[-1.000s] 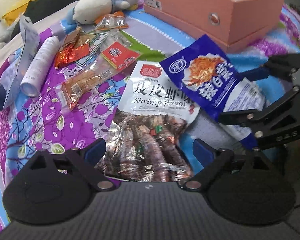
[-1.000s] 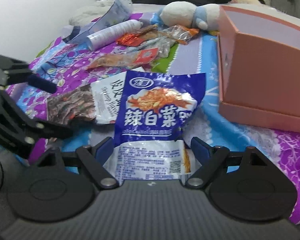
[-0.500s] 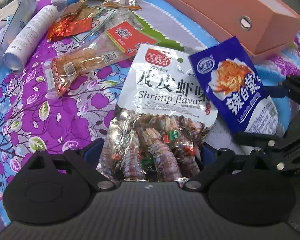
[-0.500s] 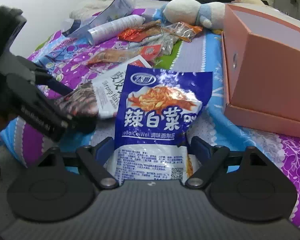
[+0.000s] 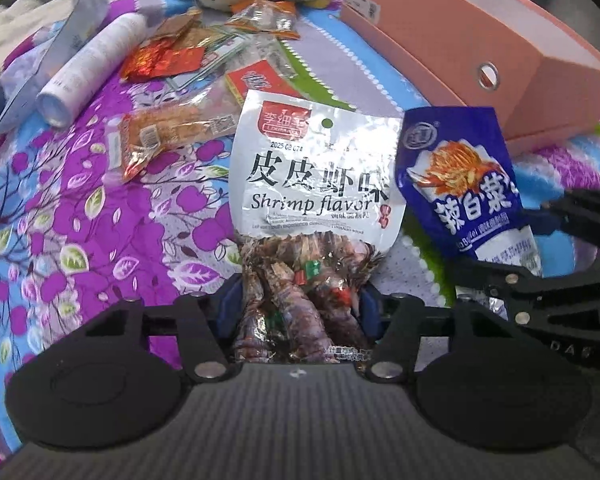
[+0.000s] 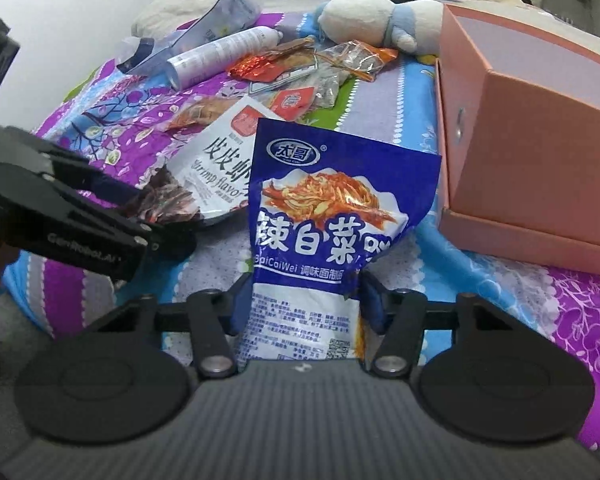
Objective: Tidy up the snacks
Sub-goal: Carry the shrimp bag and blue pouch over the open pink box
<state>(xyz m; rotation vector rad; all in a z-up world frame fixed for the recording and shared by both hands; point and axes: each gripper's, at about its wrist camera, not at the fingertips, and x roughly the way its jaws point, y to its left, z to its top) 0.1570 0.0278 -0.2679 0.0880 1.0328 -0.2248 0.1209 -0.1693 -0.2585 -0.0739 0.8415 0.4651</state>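
My left gripper (image 5: 296,312) is shut on the lower end of a silver shrimp-flavor snack bag (image 5: 316,184), which stands up from the bedspread. My right gripper (image 6: 300,304) is shut on the lower end of a blue cabbage snack bag (image 6: 328,216). The blue bag also shows in the left wrist view (image 5: 464,184), to the right of the shrimp bag, with the right gripper's black frame (image 5: 548,272) beside it. A pink open box (image 6: 540,132) stands to the right; it also shows in the left wrist view (image 5: 480,36).
Several small snack packets (image 5: 172,56) lie on the purple flowered bedspread (image 5: 80,216) behind the bags. A white tube (image 5: 88,68), a clear pouch (image 6: 204,36) and a plush toy (image 6: 376,16) lie further back. Dark clothes are piled at the far edge.
Both grippers have closed from open onto their bags. The left gripper moved forward over the shrimp bag. Both bags now stand more upright and apart.
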